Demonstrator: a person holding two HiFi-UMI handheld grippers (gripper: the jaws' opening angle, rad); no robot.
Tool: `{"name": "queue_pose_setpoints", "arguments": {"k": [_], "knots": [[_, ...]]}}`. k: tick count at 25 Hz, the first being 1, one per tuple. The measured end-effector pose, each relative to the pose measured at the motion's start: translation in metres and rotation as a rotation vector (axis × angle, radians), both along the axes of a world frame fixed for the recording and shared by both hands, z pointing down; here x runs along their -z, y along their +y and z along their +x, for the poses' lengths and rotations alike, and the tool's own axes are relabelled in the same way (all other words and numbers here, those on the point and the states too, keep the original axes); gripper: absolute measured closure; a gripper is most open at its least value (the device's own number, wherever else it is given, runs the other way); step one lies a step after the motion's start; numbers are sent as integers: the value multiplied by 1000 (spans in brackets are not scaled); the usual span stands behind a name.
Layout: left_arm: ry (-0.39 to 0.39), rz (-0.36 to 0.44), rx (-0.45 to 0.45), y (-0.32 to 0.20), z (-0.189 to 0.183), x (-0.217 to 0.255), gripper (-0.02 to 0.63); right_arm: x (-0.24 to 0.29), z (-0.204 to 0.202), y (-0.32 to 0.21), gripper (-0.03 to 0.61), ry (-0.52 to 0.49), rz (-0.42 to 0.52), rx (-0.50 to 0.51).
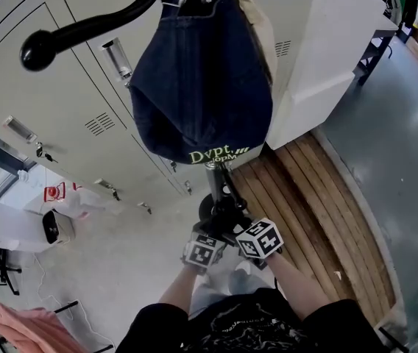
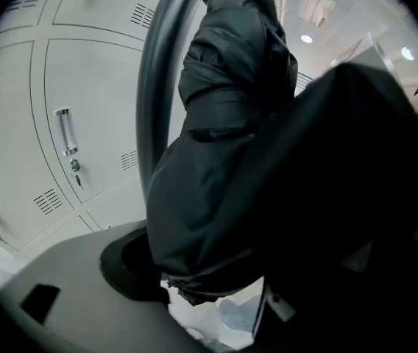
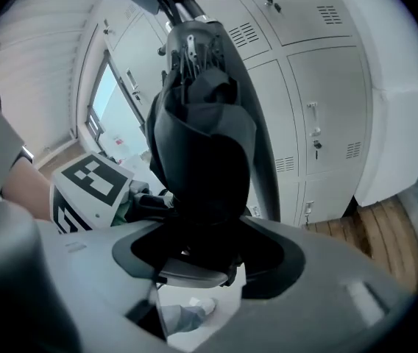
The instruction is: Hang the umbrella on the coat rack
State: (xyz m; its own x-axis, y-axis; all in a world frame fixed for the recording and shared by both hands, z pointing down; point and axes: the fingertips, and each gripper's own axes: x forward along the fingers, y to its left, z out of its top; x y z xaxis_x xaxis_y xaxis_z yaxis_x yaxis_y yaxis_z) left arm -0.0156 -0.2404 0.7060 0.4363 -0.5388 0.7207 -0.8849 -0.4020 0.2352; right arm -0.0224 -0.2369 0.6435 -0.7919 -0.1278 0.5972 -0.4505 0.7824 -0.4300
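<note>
A black folded umbrella [image 3: 198, 153] stands upright beside the coat rack's dark pole [image 2: 157, 87], its top reaching up among the rack's arms [image 1: 84, 28]. Whether it hangs from the rack I cannot tell. In the head view only a short dark piece of the umbrella [image 1: 222, 197] shows under the cap. My left gripper [image 2: 216, 271] is shut on the umbrella's lower fabric [image 2: 216, 197]. Facing it, my right gripper [image 3: 194, 263] is shut on the same lower end. Both grippers meet low at the pole, left gripper [image 1: 215, 230] and right gripper [image 1: 235, 226] side by side.
A navy cap [image 1: 198, 87] and a beige bag [image 1: 260, 20] hang from the rack above my hands. Grey lockers [image 1: 84, 109] stand behind it. A wooden platform [image 1: 319, 204] lies to the right, and a white box [image 1: 10, 226] and a pink cloth [image 1: 25, 326] lie at the left.
</note>
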Motion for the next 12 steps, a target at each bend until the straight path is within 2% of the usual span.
{"name": "queue_pose_setpoints", "arguments": {"k": [4, 7, 12], "knots": [[-17, 10, 55, -12, -6, -1, 287, -2, -2, -9, 315, -8, -10, -23], [26, -1, 88, -16, -5, -3, 272, -2, 1, -12, 319, -67, -69, -82], [64, -27, 107, -11, -1, 0, 233, -5, 7, -10, 305, -97, -129, -108]]}}
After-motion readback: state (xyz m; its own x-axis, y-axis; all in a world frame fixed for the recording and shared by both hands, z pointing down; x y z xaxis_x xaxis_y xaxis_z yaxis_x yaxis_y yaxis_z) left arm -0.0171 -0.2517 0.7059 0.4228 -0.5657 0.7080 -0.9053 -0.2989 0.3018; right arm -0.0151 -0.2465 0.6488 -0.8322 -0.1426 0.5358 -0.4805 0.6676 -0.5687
